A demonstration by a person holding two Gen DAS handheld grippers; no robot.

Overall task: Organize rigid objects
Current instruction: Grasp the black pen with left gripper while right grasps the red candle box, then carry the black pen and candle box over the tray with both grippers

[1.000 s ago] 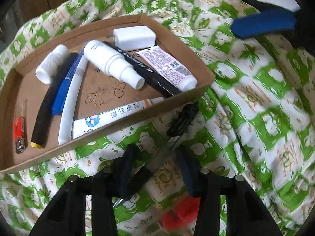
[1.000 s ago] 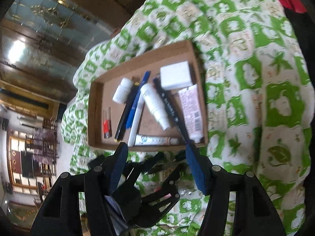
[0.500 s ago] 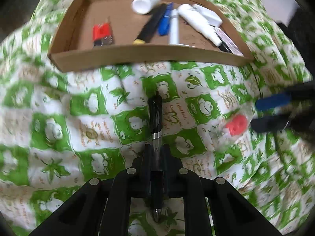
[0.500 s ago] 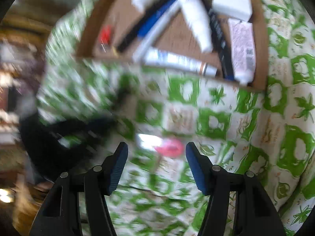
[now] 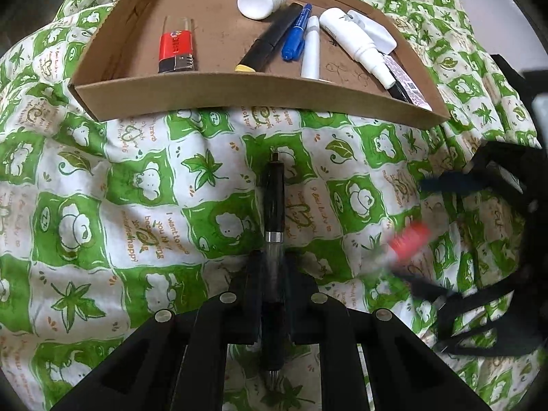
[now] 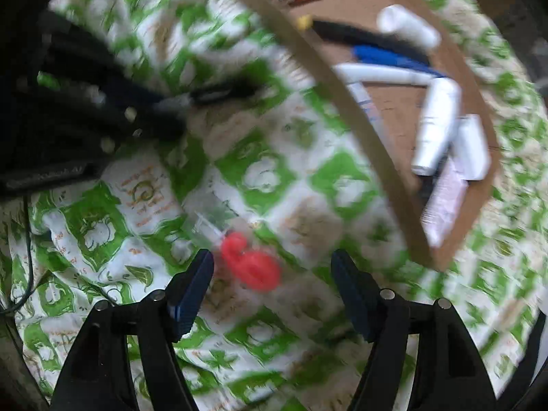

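**Pen gripped, tray ahead**

Black pen (image 5: 274, 205) clamped in left gripper (image 5: 272, 267), barrel pointing level toward cardboard tray (image 5: 239, 92) on green-patterned bedspread (image 5: 102, 205). Right gripper (image 6: 270, 274) wide apart, low over red-capped object (image 6: 250, 263), blurred.

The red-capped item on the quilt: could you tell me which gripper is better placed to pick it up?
Right. The right gripper is open right at the red-capped item, whereas the left gripper is shut on the black pen.
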